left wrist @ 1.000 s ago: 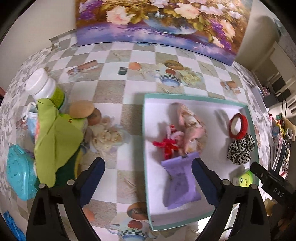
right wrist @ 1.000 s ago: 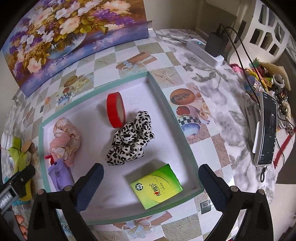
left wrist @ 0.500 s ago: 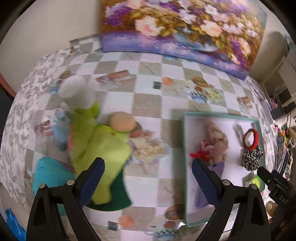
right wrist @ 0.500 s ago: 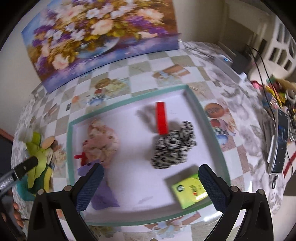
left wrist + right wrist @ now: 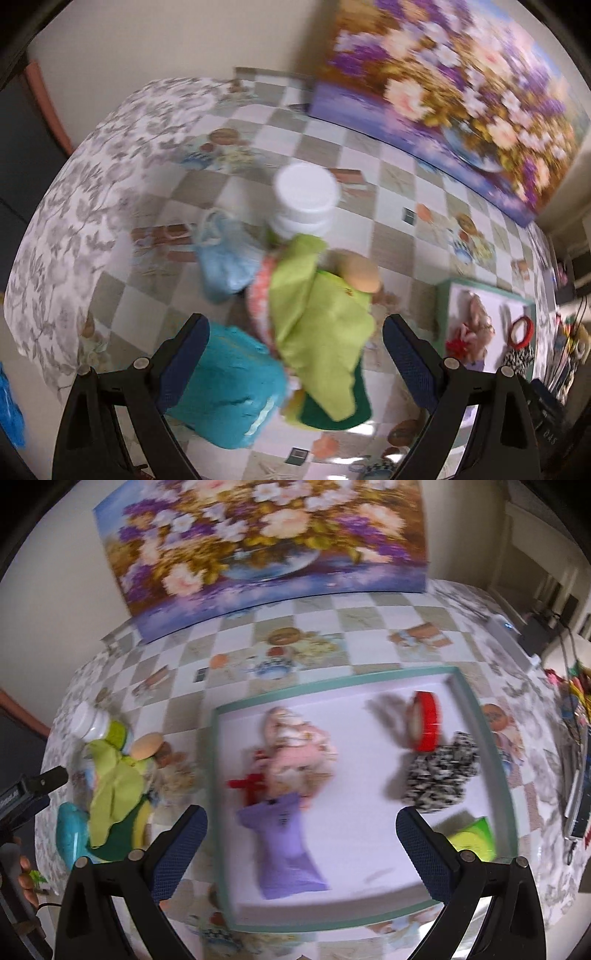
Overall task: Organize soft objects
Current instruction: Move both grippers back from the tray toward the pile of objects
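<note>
A: The left hand-held gripper (image 5: 295,350) is spread wide with nothing between its fingers, and it hangs over the pile at the left end of the counter (image 5: 391,229).

B: What is in that pile?

A: A lime-green cloth (image 5: 317,325) is draped over the top. Under its lower edge sits something dark green (image 5: 332,413). A teal pouch (image 5: 229,387) lies just beside it on the left, and a pale blue bag (image 5: 225,266) lies behind that. A white-capped bottle (image 5: 304,201) stands upright at the back, with a tan round piece (image 5: 364,275) to its right. The view is blurred, so finer detail is lost.

B: And the right hand-held gripper (image 5: 301,845)?

A: Also open and empty, above the near part of the tray (image 5: 491,746), a white tray with a green rim.

B: What lies in the tray?

A: A purple pouch (image 5: 288,849) lies between the fingers. It touches a pink floral bundle (image 5: 299,749) behind it. A small red bow (image 5: 251,782) lies at the bundle's left side. Toward the right a red ring (image 5: 428,720) stands on edge, leaning against a black-and-white spotted scrunchie (image 5: 443,775). A green packet (image 5: 474,838) sits in the near right corner.

B: Anything else?

A: A flower painting (image 5: 258,546) leans on the wall behind the counter.
</note>
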Demonstrator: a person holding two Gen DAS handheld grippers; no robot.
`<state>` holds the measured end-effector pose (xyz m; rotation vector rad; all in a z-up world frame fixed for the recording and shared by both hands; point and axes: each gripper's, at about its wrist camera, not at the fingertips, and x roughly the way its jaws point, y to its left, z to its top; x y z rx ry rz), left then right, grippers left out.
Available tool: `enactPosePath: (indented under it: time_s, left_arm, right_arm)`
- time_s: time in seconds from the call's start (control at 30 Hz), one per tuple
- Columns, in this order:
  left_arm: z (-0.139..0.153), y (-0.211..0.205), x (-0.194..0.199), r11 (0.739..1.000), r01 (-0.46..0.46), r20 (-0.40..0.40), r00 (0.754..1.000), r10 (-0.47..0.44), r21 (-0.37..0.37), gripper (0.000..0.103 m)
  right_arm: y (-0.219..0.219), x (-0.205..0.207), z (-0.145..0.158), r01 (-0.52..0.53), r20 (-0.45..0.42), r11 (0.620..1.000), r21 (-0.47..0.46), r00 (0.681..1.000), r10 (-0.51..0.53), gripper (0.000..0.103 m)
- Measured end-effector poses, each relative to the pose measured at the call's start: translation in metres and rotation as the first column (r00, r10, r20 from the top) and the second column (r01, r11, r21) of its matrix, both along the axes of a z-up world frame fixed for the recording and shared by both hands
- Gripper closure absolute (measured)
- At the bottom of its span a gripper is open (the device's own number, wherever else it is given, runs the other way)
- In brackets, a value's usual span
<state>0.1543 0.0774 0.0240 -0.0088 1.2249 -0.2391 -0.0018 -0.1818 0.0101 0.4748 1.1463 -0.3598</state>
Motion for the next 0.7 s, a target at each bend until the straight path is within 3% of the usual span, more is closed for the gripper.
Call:
enactPosePath:
  time_s: [0.3,0.7]
  left_arm:
    - [-0.009,0.031,0.013,0.996,-0.084,-0.033,0.996,0.083,-0.022,0.008]
    - [-0.03,0.055,0.04,0.988,-0.151,-0.078,0.986,0.149,-0.015,0.008]
  right_arm:
    - [0.061,0.039,-0.005,-0.13,0.031,0.991,0.025,0.991,0.129,0.0]
    - [0.106,0.088,-0.012,-0.232,0.102,0.967,0.102,0.97,0.222,0.0]
